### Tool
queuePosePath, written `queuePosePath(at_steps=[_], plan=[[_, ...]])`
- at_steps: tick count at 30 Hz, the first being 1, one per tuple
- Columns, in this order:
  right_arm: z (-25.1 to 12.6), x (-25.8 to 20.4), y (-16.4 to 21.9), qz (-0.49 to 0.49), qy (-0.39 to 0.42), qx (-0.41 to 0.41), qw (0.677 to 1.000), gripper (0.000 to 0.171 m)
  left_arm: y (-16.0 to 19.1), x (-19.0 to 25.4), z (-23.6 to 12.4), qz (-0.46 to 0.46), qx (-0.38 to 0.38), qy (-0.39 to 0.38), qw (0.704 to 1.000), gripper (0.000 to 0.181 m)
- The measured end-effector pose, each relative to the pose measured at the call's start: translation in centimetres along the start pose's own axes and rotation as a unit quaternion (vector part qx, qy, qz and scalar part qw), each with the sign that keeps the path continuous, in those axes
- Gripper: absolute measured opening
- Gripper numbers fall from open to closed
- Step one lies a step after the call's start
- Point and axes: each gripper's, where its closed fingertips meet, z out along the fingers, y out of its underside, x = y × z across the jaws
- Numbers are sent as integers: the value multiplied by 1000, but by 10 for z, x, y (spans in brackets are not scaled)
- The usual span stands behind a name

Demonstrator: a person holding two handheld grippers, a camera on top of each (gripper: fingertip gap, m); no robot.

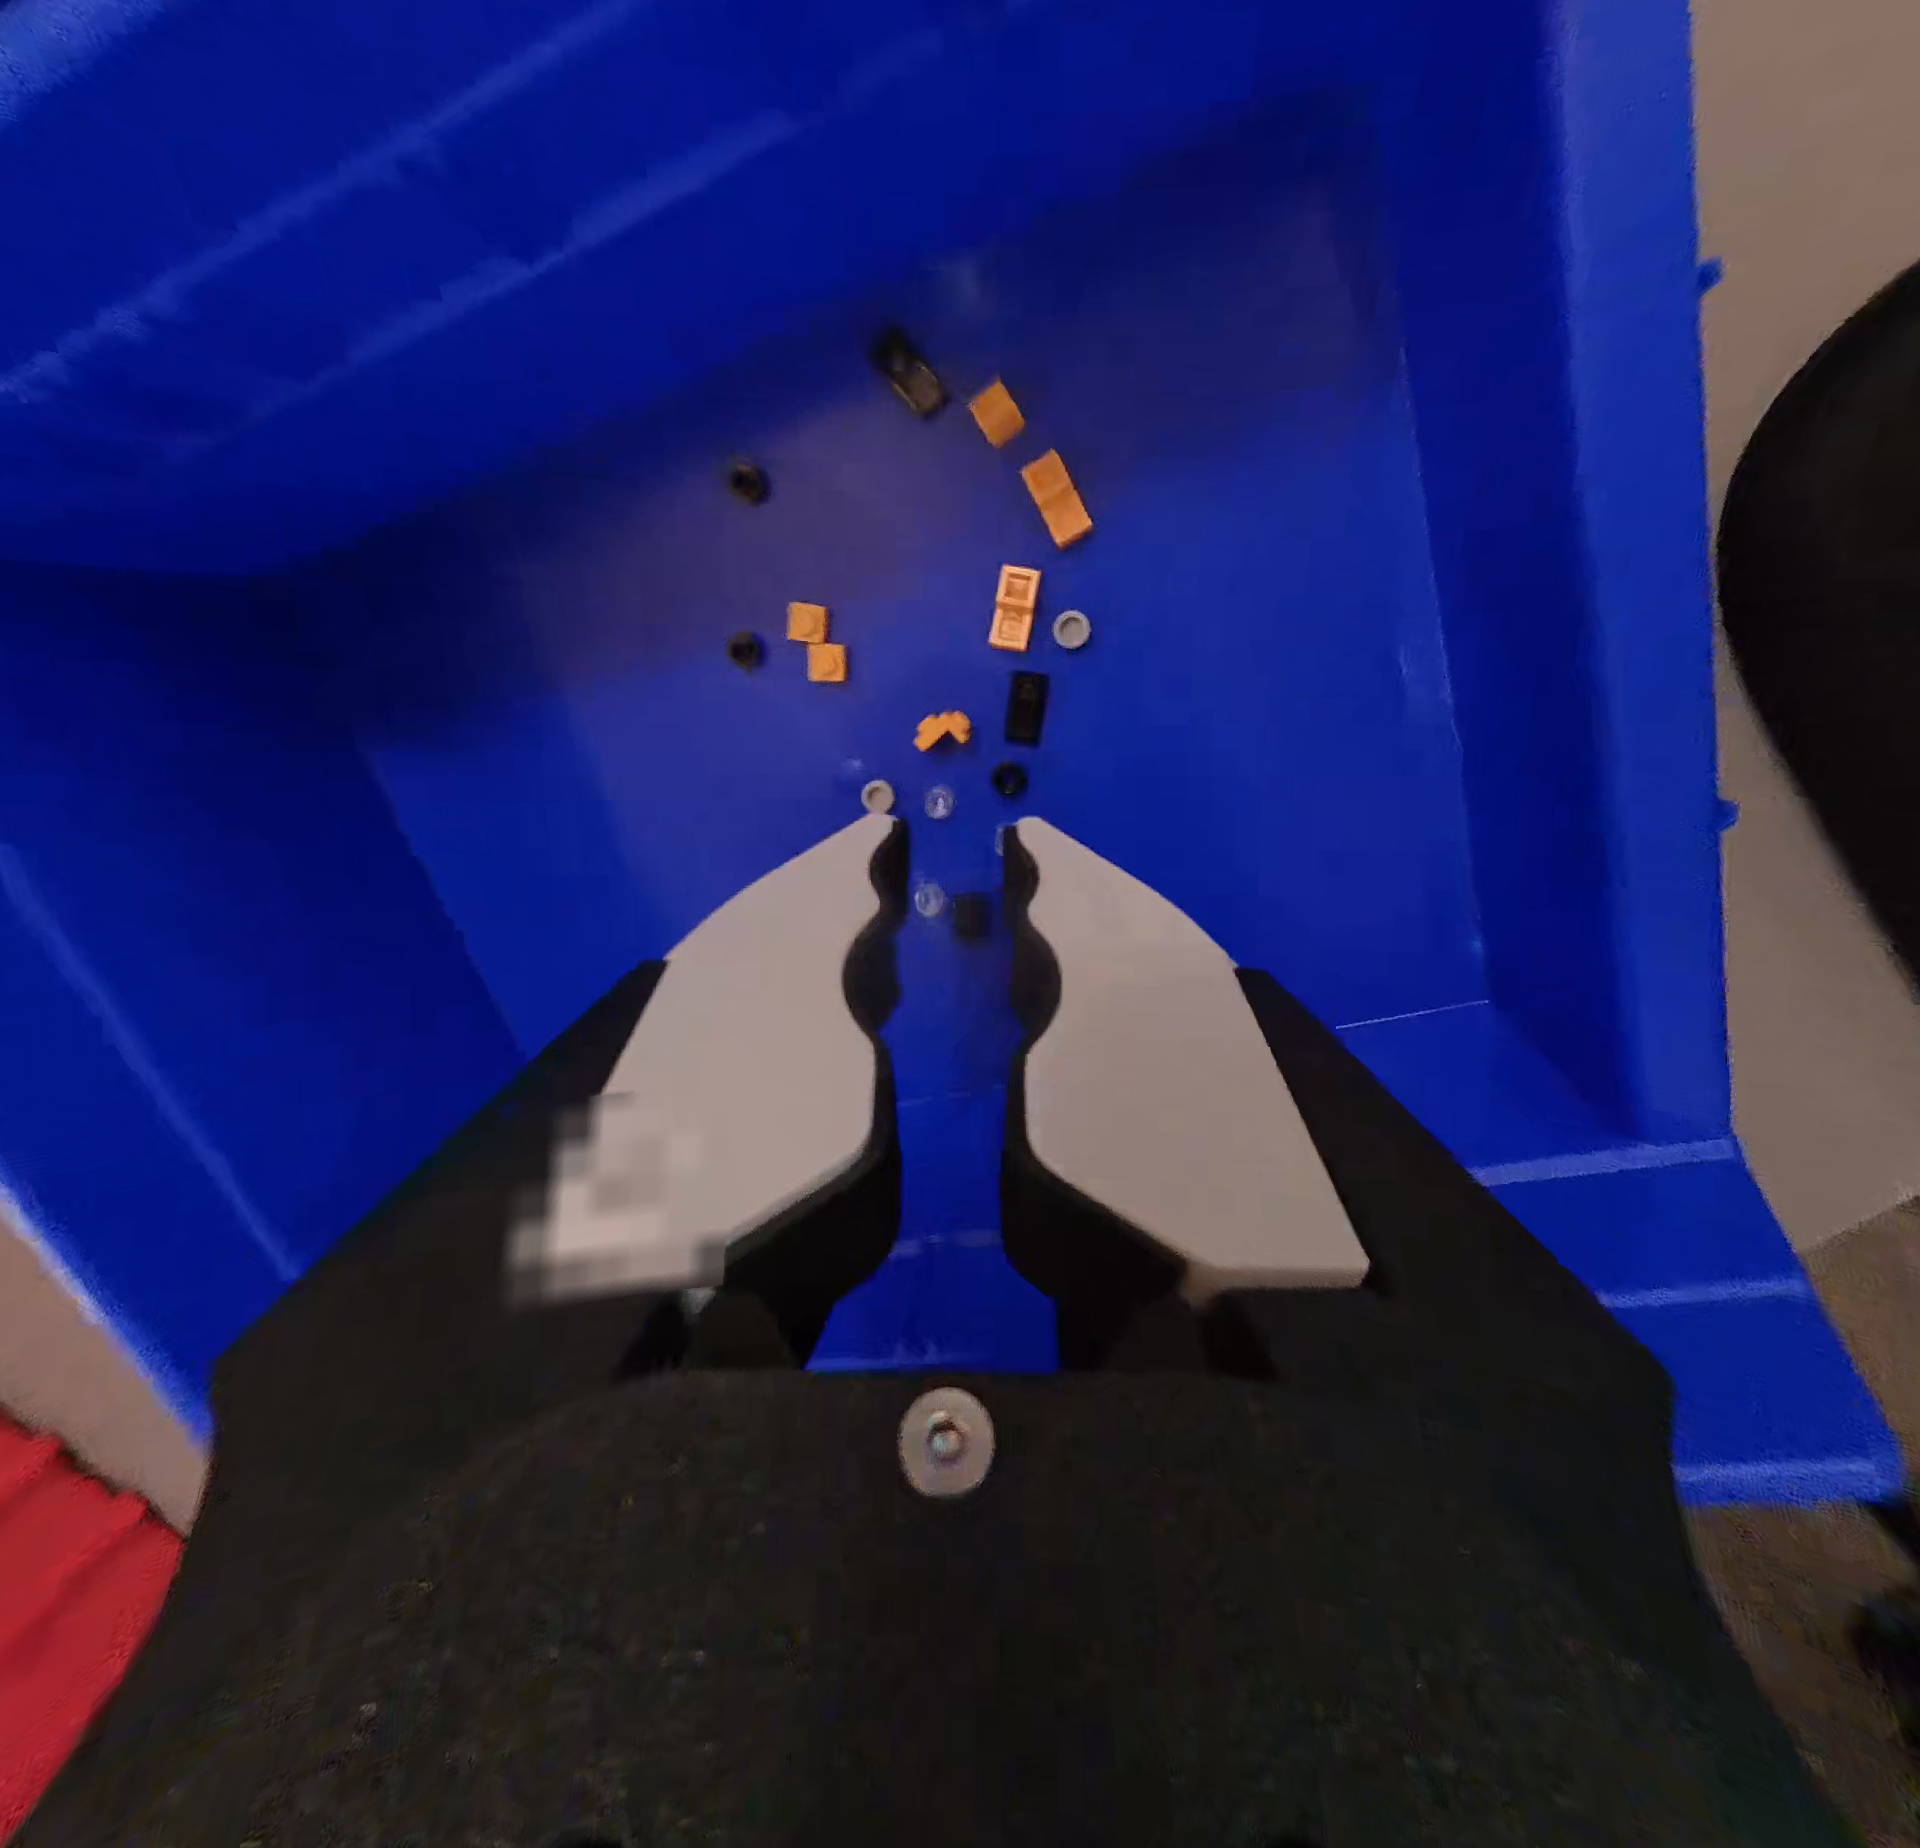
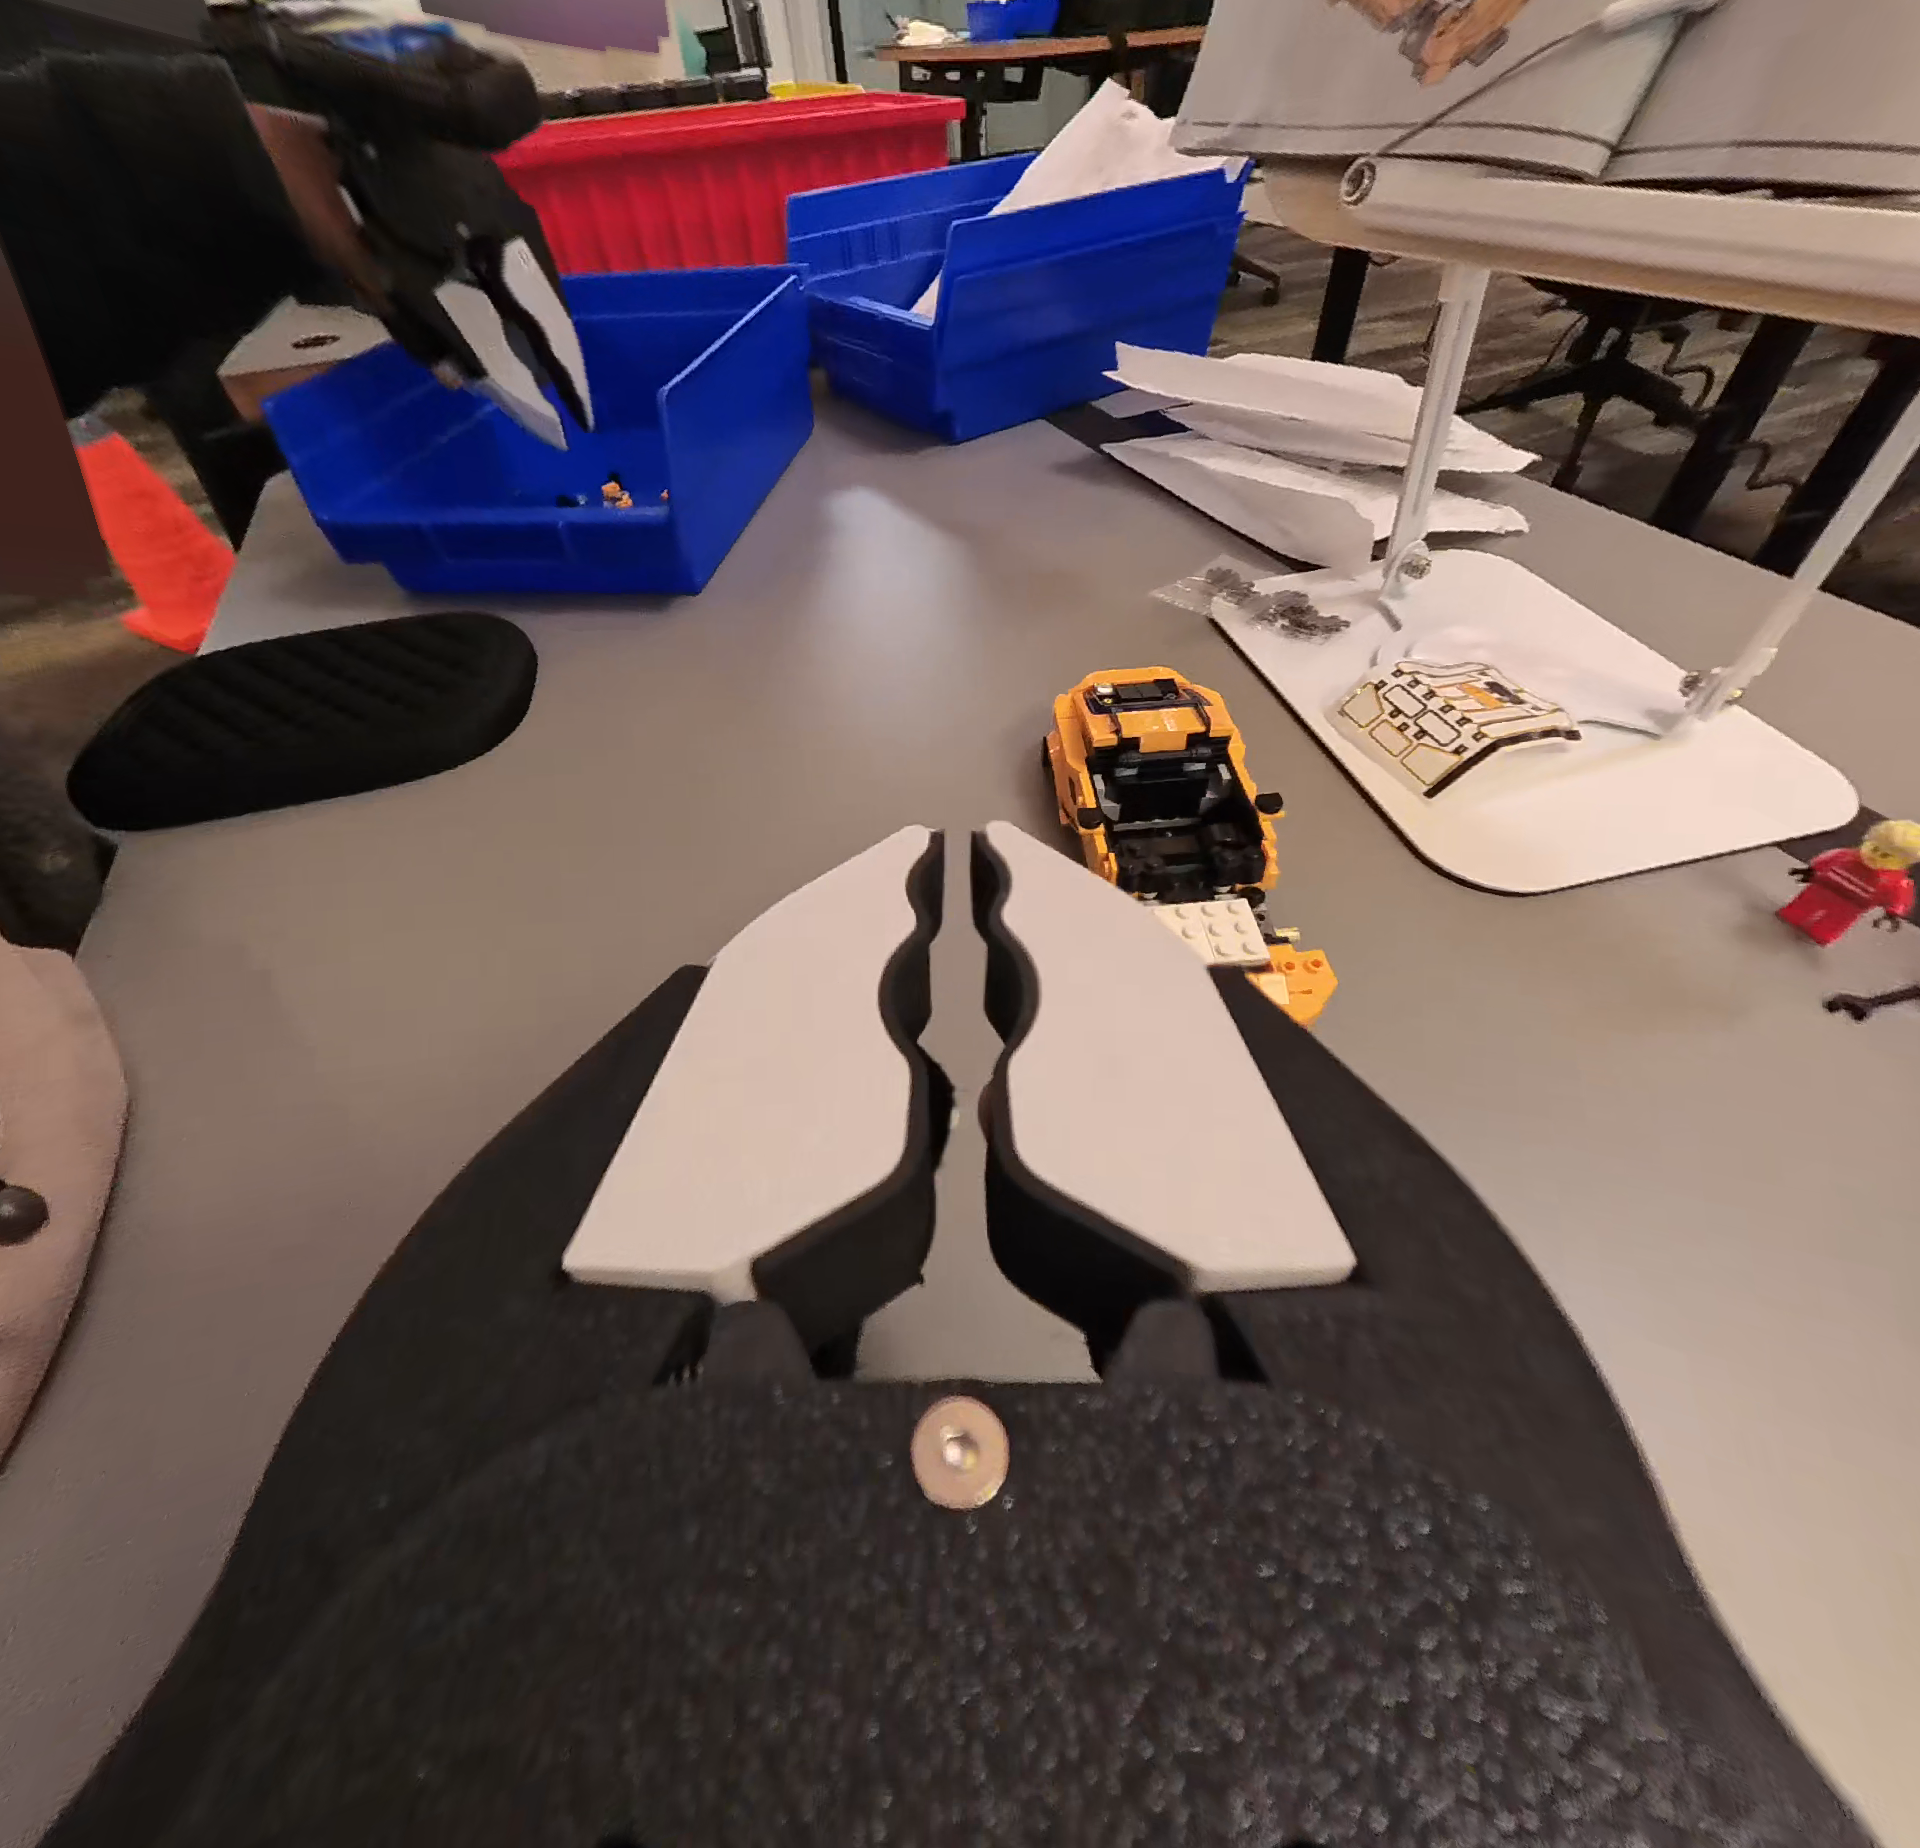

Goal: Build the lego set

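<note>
My left gripper [image 1: 951,827] hangs open over a blue bin [image 1: 1455,551]. On the bin floor lie several small orange bricks [image 1: 1055,494], black pieces and grey round studs [image 1: 878,796]. A small black piece [image 1: 971,915] and a clear round stud [image 1: 928,899] show between the fingers, and the pads do not press on them. The right wrist view shows this gripper [image 2: 540,416] above the bin [image 2: 727,427]. My right gripper [image 2: 958,842] is shut to a thin slit with nothing in it, over the grey table just left of the part-built orange and black lego car [image 2: 1164,790].
A second blue bin with paper [image 2: 1039,323] and a red bin [image 2: 727,167] stand at the back. A black pad [image 2: 301,718] lies on the left. On the right are a white stand base with a sticker sheet [image 2: 1558,811], paper bags [image 2: 1299,427] and a red minifigure [image 2: 1849,884]. Spacing between my two grippers at the tips: around 50 centimeters. The red minifigure [image 2: 1849,884] sits 30 centimeters or so from the ends of my right fingers.
</note>
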Motion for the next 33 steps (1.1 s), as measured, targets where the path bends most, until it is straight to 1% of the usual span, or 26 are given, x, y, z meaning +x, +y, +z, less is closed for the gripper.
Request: queuePosePath(at_steps=[1,5,10,16,18,19,21,23,25,28,31,33], plan=[[0,0,1,2,2,0,1000,5,-1,0,6,14,-9,9,1000,20],[0,2,7,-3,11,-2,1000,4,0,-4,25,50,-39,32,997,20],[3,5,13,9,10,-8,1000,4,2,-8,38,74,-60,54,994,18],[5,7,19,15,10,-14,1000,4,2,-7,48,78,-72,76,991,15],[5,7,20,16,10,-16,1000,3,1,-5,48,74,-70,86,991,7],[5,7,20,15,11,-17,1000,3,1,-5,48,72,-69,88,991,5],[5,8,20,12,12,-17,1000,3,0,-6,48,64,-66,85,992,5],[5,8,20,12,12,-18,1000,3,-4,-11,40,54,-53,66,995,6],[4,9,19,11,14,-15,1000,2,-18,-16,22,40,-19,34,998,5],[4,10,17,14,15,-9,1000,2,-57,-4,-17,47,50,0,998,5],[4,12,16,19,19,-2,1000,1,-110,40,-52,96,117,-5,988,5],[4,14,15,21,23,4,1000,1,-147,83,-61,134,154,16,979,5]])
